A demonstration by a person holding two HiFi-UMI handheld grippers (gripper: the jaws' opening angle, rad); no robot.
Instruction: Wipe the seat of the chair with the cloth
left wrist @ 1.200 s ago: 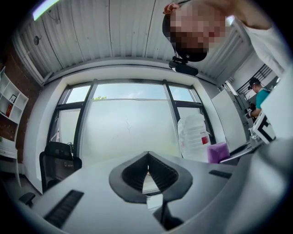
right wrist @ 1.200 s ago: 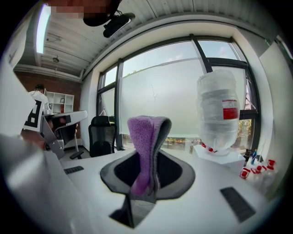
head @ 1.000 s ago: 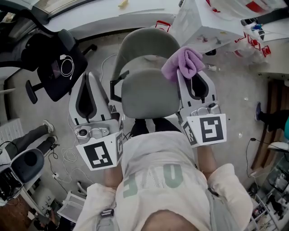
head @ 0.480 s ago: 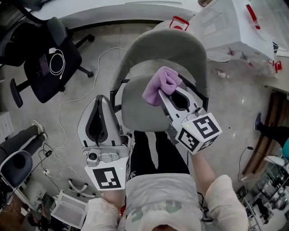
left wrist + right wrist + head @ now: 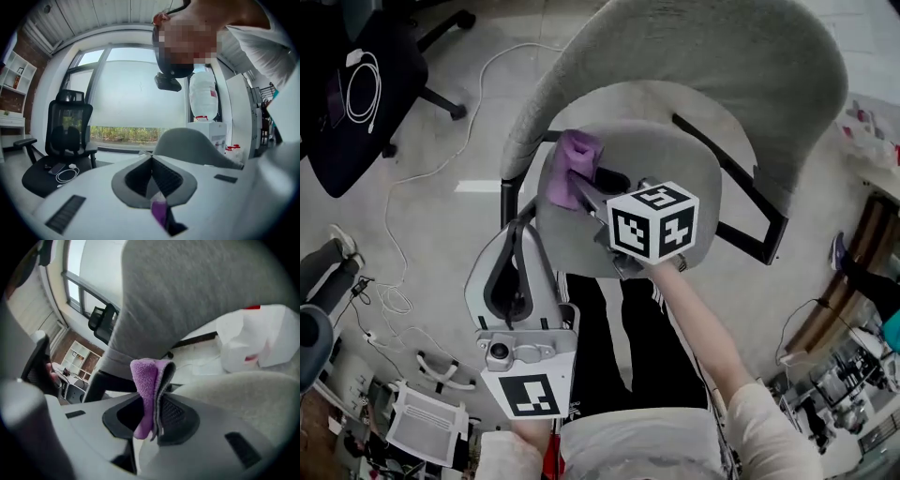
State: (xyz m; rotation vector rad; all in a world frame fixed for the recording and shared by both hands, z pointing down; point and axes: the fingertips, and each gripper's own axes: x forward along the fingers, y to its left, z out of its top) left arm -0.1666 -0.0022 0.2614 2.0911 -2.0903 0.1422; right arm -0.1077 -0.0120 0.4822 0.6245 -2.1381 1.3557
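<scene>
**Cloth at seat edge, right jaws clenched on it**

The right gripper has its jaws clenched on the purple cloth. In the right gripper view a folded wad of it stands up out of the jaws, pinched between the ribbed pads. In the head view the gripper reaches forward over the grey seat of the chair. The cloth sits at the seat's edge on the person's left, just below the curved grey backrest. Whether the cloth presses on the seat fabric cannot be confirmed from either view. The marker cube hides much of the gripper body from above.

The left gripper is held back from the chair, near the seat's front corner on the person's left. Its jaws are brought together at the tips and no task item is grasped.

The person's legs, in black trousers with white stripes, stand close against the seat front. A black office chair stands well apart to the left, with a coiled white cable lying on it.
</scene>
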